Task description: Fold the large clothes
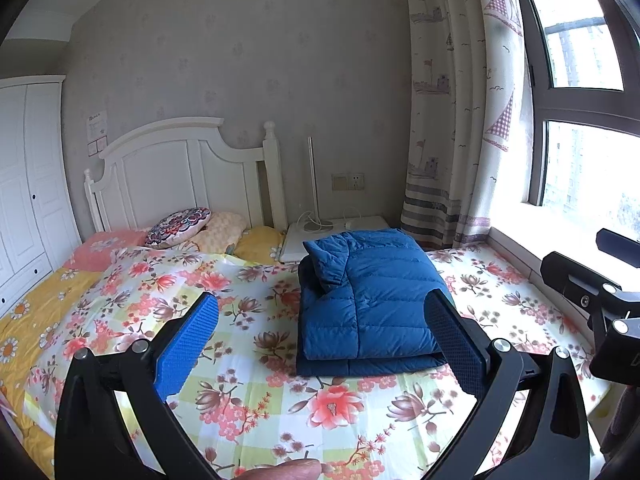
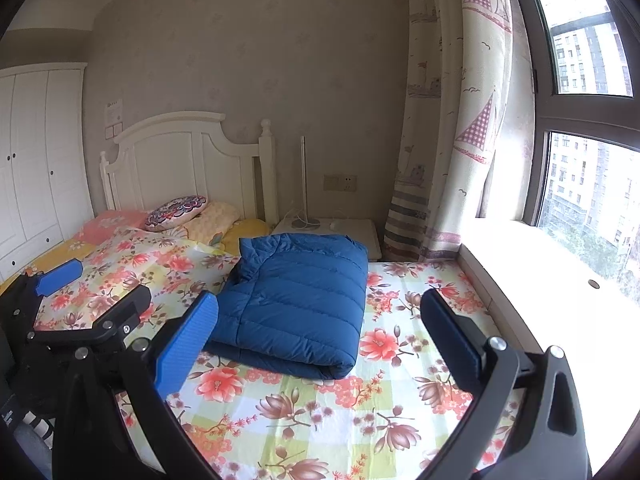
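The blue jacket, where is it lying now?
In both views the jacket lies folded on the floral bedspread, between the open grippers, just before the white nightstand.

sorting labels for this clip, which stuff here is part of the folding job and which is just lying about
Part of the job:
- blue jacket, folded on the bed
- left gripper, open
- right gripper, open
- floral sheet, the work surface

Just lying about:
- round cushion
- pink pillow
- yellow pillow
- nightstand
- curtain
- wardrobe
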A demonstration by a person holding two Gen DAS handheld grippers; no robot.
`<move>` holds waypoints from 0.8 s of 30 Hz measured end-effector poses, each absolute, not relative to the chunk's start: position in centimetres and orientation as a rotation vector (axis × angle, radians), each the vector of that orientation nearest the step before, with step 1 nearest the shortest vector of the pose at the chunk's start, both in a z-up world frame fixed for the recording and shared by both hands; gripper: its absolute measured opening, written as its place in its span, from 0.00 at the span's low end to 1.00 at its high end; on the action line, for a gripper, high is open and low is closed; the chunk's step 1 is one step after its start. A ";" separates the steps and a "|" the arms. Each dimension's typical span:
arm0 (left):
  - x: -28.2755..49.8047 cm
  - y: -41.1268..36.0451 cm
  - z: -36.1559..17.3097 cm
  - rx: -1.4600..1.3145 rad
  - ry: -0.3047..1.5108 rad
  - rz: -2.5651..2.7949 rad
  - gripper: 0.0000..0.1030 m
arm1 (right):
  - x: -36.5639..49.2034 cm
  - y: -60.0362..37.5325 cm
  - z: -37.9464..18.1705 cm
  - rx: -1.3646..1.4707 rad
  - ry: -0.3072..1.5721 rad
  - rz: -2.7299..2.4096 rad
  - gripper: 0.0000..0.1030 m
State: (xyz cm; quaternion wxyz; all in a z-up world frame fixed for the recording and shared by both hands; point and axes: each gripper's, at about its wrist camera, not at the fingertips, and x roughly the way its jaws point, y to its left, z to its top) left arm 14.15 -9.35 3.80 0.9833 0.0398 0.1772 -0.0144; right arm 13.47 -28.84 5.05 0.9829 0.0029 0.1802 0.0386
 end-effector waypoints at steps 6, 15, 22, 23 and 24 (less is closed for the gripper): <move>15.9 -9.0 3.9 0.087 0.358 -0.017 0.96 | 15.5 -28.7 5.6 -0.001 0.368 0.090 0.98; 18.7 -8.6 4.1 0.075 0.370 -0.036 0.96 | 18.8 -27.8 5.5 -0.037 0.395 0.099 0.98; 20.3 -8.3 4.7 0.075 0.360 -0.034 0.96 | 20.7 -27.9 6.1 -0.043 0.385 0.087 0.98; 20.5 -8.2 4.8 0.074 0.358 -0.035 0.96 | 20.8 -28.0 6.2 -0.044 0.381 0.088 0.98; 20.6 -8.2 5.0 0.076 0.355 -0.034 0.96 | 20.9 -27.9 6.2 -0.044 0.379 0.089 0.98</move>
